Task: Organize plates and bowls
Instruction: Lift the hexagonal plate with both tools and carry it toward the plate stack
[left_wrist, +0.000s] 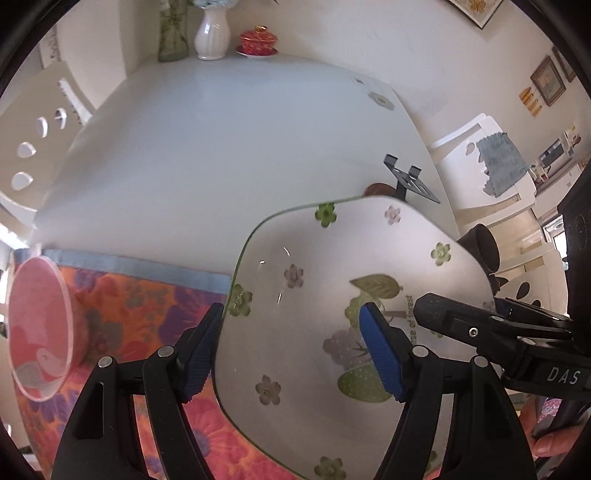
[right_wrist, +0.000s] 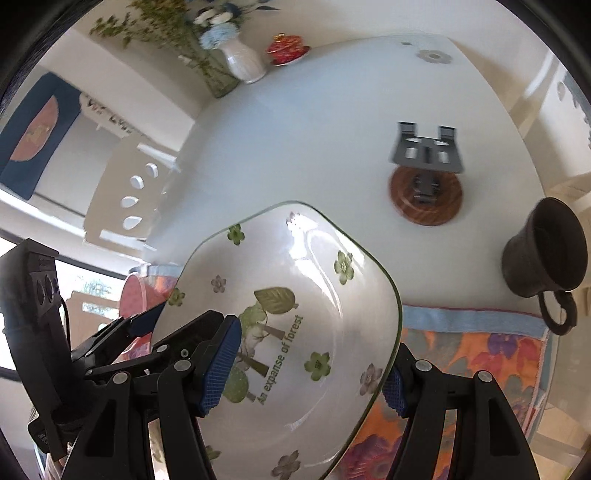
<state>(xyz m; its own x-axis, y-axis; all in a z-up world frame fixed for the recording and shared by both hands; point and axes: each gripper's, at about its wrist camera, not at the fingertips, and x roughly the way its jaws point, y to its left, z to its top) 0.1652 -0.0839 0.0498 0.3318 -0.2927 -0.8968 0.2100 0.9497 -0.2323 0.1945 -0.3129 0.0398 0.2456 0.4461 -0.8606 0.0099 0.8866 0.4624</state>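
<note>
The square white plate (left_wrist: 317, 314), printed with small flowers and trees, is gripped by both tongs at once and is held tilted above the bench (left_wrist: 207, 147). The left tongs (left_wrist: 295, 354) are clenched on the plate's left rim: one blue pad (left_wrist: 380, 354) is pressed on the printed face, the other is set behind the edge. The right tongs (right_wrist: 306, 369) are clamped across the opposite rim in the same way, with one blue pad (right_wrist: 221, 369) on the printed face and the other at the outer edge. In the left wrist view the right tongs are seen entering from the right over the plate.

Below the plate and both tongs a flowered cloth (left_wrist: 147, 295) with a pale blue border is spread on the bench. To the left of the left tongs a pink bowl (left_wrist: 40, 325) is seen on that cloth. Ahead of the right tongs a black metal stand (right_wrist: 426, 151) is placed on a round wooden coaster (right_wrist: 424, 199), and to their right a dark cup (right_wrist: 543, 251) is seen at the cloth's border. At the far end of the bench a white vase (right_wrist: 242, 61) and a red lidded cup (right_wrist: 288, 48) are placed.
</note>
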